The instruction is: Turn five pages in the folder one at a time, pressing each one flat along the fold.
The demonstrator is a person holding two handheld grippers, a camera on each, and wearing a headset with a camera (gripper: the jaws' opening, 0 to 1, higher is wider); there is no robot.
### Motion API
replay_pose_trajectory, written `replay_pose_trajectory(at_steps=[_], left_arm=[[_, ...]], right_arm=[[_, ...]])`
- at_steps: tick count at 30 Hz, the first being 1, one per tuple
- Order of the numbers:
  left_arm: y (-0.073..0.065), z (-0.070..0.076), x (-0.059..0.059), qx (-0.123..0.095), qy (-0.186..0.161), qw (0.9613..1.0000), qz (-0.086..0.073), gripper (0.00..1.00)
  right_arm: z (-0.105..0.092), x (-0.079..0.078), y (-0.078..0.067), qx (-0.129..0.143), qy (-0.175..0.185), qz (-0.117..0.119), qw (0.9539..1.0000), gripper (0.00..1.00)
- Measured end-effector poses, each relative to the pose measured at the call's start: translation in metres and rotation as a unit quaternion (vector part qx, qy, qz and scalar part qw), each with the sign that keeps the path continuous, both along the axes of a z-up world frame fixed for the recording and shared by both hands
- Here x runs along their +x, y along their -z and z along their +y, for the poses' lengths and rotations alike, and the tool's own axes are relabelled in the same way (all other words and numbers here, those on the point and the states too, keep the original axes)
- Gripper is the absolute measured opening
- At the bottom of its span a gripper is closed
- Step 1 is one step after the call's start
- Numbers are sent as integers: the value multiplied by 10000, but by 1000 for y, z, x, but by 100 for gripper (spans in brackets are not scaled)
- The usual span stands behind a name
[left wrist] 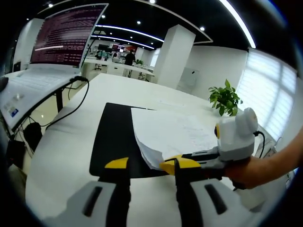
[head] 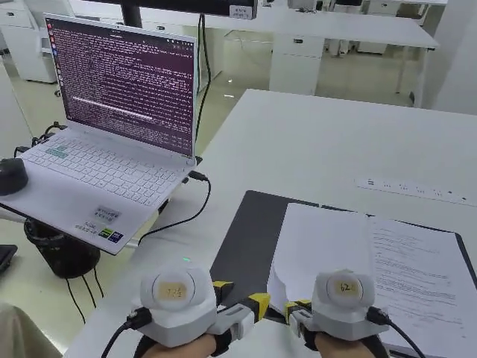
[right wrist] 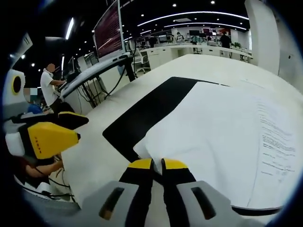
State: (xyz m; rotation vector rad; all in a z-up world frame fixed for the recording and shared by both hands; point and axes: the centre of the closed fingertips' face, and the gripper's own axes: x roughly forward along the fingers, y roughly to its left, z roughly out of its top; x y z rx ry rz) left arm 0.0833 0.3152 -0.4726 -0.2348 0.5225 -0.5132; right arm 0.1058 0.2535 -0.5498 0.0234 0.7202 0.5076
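Yellow fingertips [right wrist: 140,164] of the right gripper [right wrist: 152,165] are clenched on the near corner of the top page [right wrist: 213,123], the sheet's edge caught in the narrow slit between them. The open folder [head: 250,239] lies at the near edge of a white table [head: 313,142]. The page arches up from the printed stack and hangs partly over the bare black inside cover, which looks like the middle of a turn. The corner pinch seems chosen to peel off a single sheet rather than several.

The left gripper [left wrist: 149,165] waits just beside it, jaws spread and holding nothing. It sits low over the near edge of the cover, probably placed to press the sheet flat along the fold once it lands.

Both hands sit close together at the table's front edge, wrists low. The grippers angle inward, so their tips nearly meet. The right points left across the page and the left points toward it. A laptop [head: 127,112] stands open well apart on the left.
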Motion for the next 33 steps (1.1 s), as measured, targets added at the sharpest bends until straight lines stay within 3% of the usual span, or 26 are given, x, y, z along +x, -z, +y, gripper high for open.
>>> replay_pose_trajectory(at_steps=[2, 10, 13, 16, 18, 26, 29, 33], left_arm=[[2, -2, 3, 28, 13, 10000, 20, 36], [9, -17, 12, 112, 127, 9998, 57, 34], [10, -26, 18, 140, 186, 9997, 32, 34], [13, -37, 26, 214, 271, 9994, 24, 35], [18, -47, 30, 295, 366, 9989, 40, 34], [47, -82, 43, 857, 735, 9936, -14, 33], [60, -86, 47, 1160, 774, 9902, -16, 33], [74, -85, 48, 1283, 663, 9895, 77, 31]], right_arm=[[0, -2, 1, 32, -10, 9, 10000, 6], [1, -7, -5, 599, 75, 19, 9982, 15], [-4, -10, -15, 722, 76, -160, 9972, 14], [-22, -10, -25, 714, 249, -387, 9964, 12], [-33, -10, -27, 763, 395, -420, 9954, 10], [-87, -4, -35, 844, 1020, -619, 9893, 7], [-103, -2, -36, 860, 1182, -666, 9870, 5], [-121, 3, -34, 845, 1311, -690, 9854, 3]])
